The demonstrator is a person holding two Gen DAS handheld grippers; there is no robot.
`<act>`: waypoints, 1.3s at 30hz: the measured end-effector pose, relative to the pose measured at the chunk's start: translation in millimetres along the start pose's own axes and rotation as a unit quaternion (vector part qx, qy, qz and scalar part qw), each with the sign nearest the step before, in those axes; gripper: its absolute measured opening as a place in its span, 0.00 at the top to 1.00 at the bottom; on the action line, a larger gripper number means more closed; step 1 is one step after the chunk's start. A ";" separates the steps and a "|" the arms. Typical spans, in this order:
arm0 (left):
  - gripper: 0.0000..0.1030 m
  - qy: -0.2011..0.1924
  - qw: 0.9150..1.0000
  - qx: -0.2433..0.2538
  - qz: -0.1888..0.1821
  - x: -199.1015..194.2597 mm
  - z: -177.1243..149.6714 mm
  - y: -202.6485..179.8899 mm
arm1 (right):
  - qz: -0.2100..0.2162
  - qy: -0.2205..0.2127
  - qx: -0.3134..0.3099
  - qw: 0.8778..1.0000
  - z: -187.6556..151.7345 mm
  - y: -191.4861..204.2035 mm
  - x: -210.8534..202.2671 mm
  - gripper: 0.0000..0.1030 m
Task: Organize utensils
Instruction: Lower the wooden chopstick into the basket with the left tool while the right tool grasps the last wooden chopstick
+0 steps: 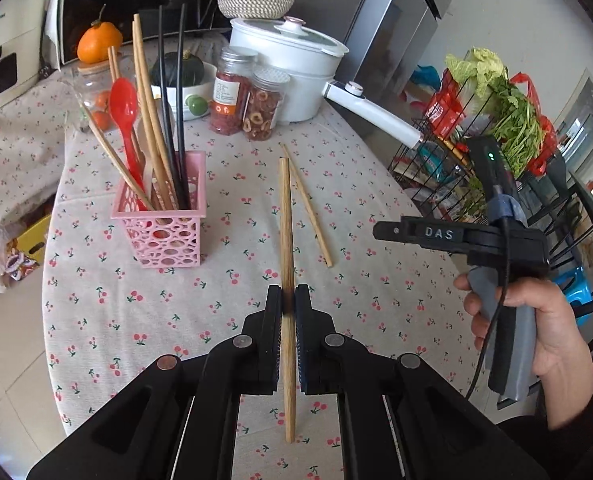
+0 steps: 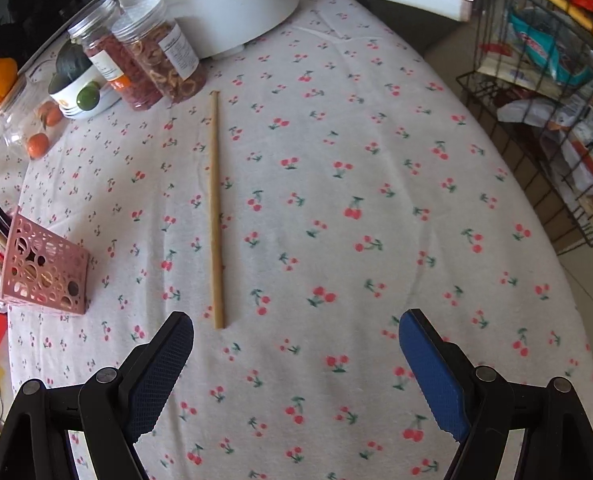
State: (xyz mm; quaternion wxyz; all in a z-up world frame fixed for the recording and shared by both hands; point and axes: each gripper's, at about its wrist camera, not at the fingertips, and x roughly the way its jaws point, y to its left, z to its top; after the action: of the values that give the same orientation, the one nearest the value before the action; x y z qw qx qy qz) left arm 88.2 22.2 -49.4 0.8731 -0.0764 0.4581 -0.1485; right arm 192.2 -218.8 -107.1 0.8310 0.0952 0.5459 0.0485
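1. The table, under a cherry-print tablecloth, lies beneath both grippers and fills most of each view.
2. A white electric pot stands at the far edge, well ahead of the left gripper, with two clear jars of dried fruit just in front of it.
3. The pink perforated utensil holder stands ahead and to the left of the left gripper, apart from it, already packed with wooden chopsticks, black chopsticks and a red spoon.
4. The left gripper is pinched on a wooden chopstick, which runs between the pads and points forward, lifted off the cloth.
5. The right gripper hangs with its jaws spread wide and nothing between them.
6. A second wooden chopstick lies flat on the cloth, just ahead of the right gripper's left finger, not touching it.
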 end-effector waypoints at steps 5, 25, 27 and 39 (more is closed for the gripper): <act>0.94 -0.018 1.000 -0.010 -0.015 -22.4 -1.6 26.4 | -0.012 -0.007 -0.030 0.999 26.9 31.2 29.3 0.14; 0.94 -0.039 0.996 -0.069 0.028 -39.4 5.4 103.5 | -0.060 -0.027 -0.102 0.993 103.5 77.4 132.3 0.75; 0.94 -0.039 0.996 -0.069 0.028 -39.3 5.2 103.0 | -0.061 -0.022 -0.108 0.992 101.0 79.9 131.4 0.91; 0.94 -0.065 0.995 -0.067 0.025 -60.0 4.2 86.5 | -0.040 -0.047 -0.102 0.993 49.6 78.4 60.2 0.96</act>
State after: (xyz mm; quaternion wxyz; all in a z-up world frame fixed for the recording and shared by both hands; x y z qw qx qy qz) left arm 75.9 123.6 -23.7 0.8975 -0.1329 0.4107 -0.0897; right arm 263.4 -136.3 -125.5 0.8626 -0.0097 0.5015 0.0656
